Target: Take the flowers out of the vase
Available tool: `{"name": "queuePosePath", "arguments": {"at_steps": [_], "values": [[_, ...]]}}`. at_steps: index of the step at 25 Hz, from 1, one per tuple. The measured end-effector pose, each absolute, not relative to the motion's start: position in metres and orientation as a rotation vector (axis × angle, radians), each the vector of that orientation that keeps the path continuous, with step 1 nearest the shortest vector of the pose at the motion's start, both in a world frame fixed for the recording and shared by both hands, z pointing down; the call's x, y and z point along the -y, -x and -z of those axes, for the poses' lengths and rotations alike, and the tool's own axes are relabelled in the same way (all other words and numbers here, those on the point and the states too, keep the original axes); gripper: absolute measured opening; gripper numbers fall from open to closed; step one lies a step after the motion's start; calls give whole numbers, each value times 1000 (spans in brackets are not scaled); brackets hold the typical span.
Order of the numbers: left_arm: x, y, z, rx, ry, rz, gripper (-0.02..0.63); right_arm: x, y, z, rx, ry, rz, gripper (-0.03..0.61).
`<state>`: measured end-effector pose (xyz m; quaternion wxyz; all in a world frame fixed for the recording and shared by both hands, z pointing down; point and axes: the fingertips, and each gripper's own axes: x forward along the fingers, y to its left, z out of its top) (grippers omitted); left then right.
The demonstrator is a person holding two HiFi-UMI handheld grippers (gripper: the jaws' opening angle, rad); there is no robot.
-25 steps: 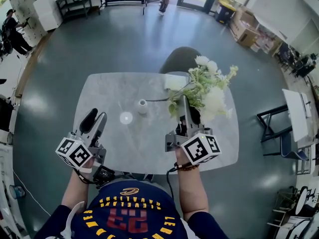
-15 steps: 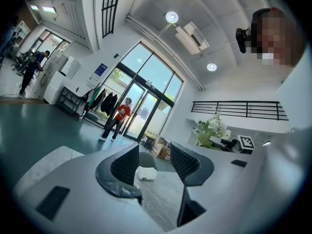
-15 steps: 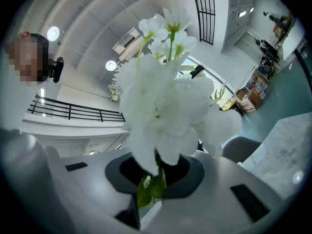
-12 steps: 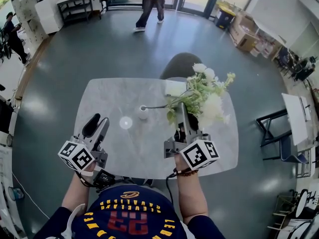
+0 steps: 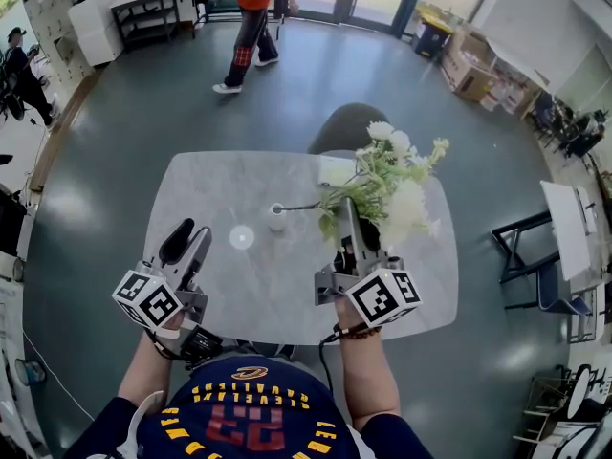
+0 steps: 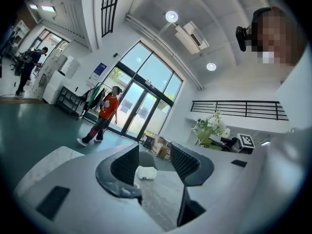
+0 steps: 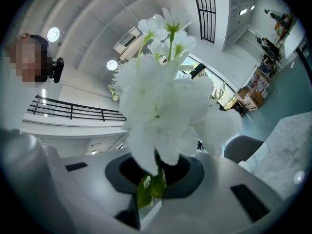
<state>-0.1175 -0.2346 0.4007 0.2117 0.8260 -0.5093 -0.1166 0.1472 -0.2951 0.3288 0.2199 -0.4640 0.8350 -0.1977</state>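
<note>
Right gripper clamped on flowers. Bunch over far right corner of table. One thin stem runs to mouth of vase, mid-table. Left gripper jaws apart, holding nothing, near front left edge. Wide tabletop gap between grippers. Chair against far edge.

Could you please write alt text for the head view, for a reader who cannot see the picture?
Seen from above, the right gripper holds a bunch of white flowers over a grey marble table, its thin stem reaching toward a small white vase. The left gripper is open and empty near the table's left front corner.
</note>
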Motion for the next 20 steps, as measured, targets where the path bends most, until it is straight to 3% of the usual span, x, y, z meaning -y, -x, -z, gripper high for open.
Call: {"name": "queuePosePath", "arguments": {"at_steps": [20], "values": [[238, 131, -403, 1419, -2283, 320, 207, 301, -138, -331, -2300, 1302, 551, 66]]}}
